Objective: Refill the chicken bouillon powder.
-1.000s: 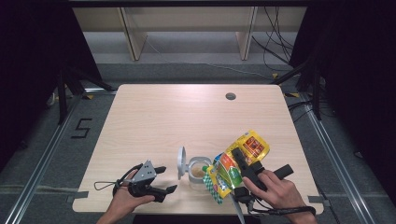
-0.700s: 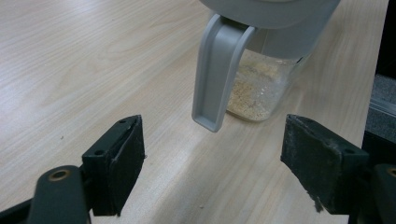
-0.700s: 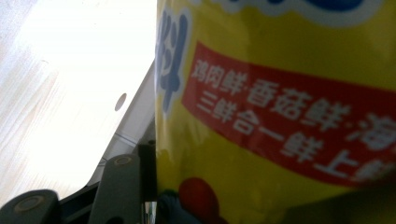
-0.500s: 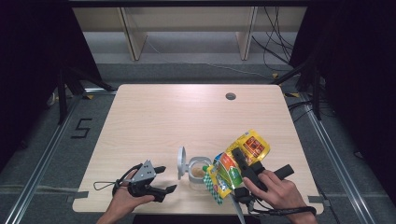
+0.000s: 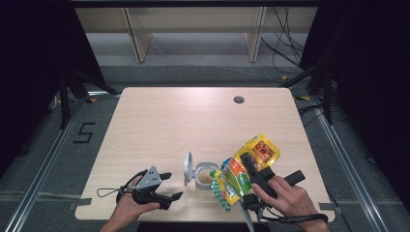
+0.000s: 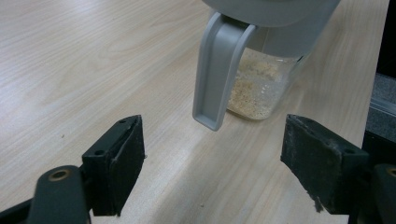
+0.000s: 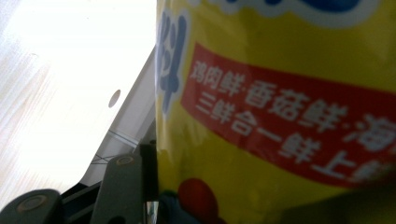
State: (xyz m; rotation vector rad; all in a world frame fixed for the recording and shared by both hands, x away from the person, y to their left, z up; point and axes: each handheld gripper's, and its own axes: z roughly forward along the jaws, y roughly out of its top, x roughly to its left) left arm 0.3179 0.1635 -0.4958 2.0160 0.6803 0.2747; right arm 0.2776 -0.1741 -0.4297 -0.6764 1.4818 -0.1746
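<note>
Yellow plastic, one seasoning bag (image 5: 249,164) is clamped in the right gripper (image 5: 251,166), tilted over one clear jar (image 5: 205,178) near the table's (image 5: 193,116) front edge. The jar's one grey lid (image 5: 187,166) stands flipped open; pale granules line its bottom. The left gripper (image 5: 167,186), jaws apart and empty, rests just left of the jar. The table's far half offers room. The bag hides its mouth.

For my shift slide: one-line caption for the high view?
Right gripper tilts a yellow seasoning pouch over an open clear jar; left gripper waits open.
</note>
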